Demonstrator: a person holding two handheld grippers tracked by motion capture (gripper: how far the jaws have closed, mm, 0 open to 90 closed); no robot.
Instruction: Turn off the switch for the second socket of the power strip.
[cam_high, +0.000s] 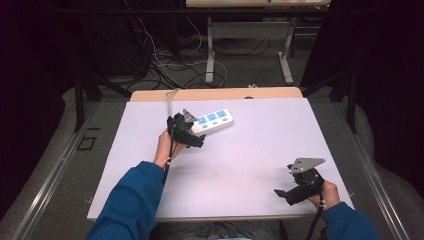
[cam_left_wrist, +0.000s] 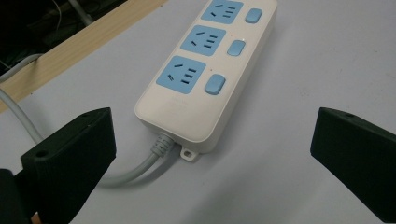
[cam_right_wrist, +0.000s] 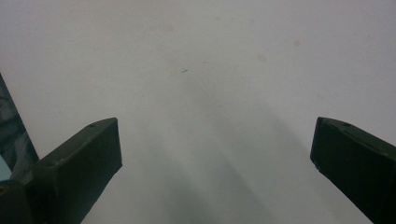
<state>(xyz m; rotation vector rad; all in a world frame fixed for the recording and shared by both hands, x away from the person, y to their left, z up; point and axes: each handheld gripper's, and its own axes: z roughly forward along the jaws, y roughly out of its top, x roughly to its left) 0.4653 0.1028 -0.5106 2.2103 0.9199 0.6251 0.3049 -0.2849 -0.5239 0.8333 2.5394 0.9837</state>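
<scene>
I have the left hand-held gripper (cam_high: 196, 136) over the far-left part of the white tabletop (cam_high: 250, 150), jaws spread wide apart with nothing between them. Just ahead of it lies the power strip (cam_high: 214, 120), flat on the tabletop with its sockets facing up. In the high view its long axis runs slantwise, from the cable end nearest my left hand-held gripper out toward the far right. In the left gripper view (cam_left_wrist: 210, 135) I look along that axis: the strip (cam_left_wrist: 205, 70) starts between the jaws and stretches away, its three blue sockets in a row, each with a blue switch (cam_left_wrist: 215, 84) beside it. The grey cable (cam_left_wrist: 140, 168) leaves the near end and curves off left. My right hand-held gripper (cam_high: 287, 193) sits near the front right corner, well apart from the strip, jaws open wide over bare tabletop (cam_right_wrist: 210, 93)
</scene>
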